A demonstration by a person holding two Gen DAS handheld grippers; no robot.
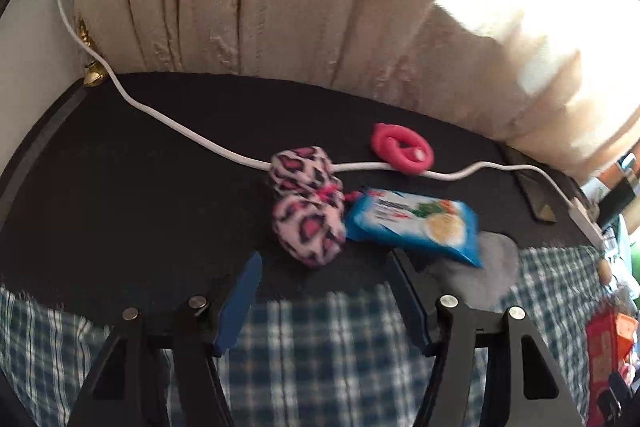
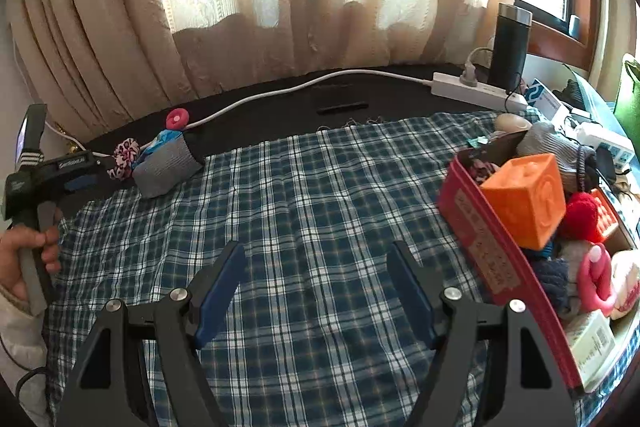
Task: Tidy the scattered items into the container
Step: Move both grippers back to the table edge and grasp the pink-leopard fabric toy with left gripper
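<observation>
Left wrist view: left gripper spread, empty, just short of the pink leopard-print fabric bundle beside the blue snack packet. Right gripper spread, empty over plaid cloth. Step: approach; next, straddle the bundle, close, carry to the red cardboard box.

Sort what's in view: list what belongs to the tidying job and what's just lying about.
Job:
leopard-print bundle
blue snack packet
pink ring
grey pouch
red box, already quite full

Lying about:
white cable
power strip
dark flask
checked cloth
</observation>
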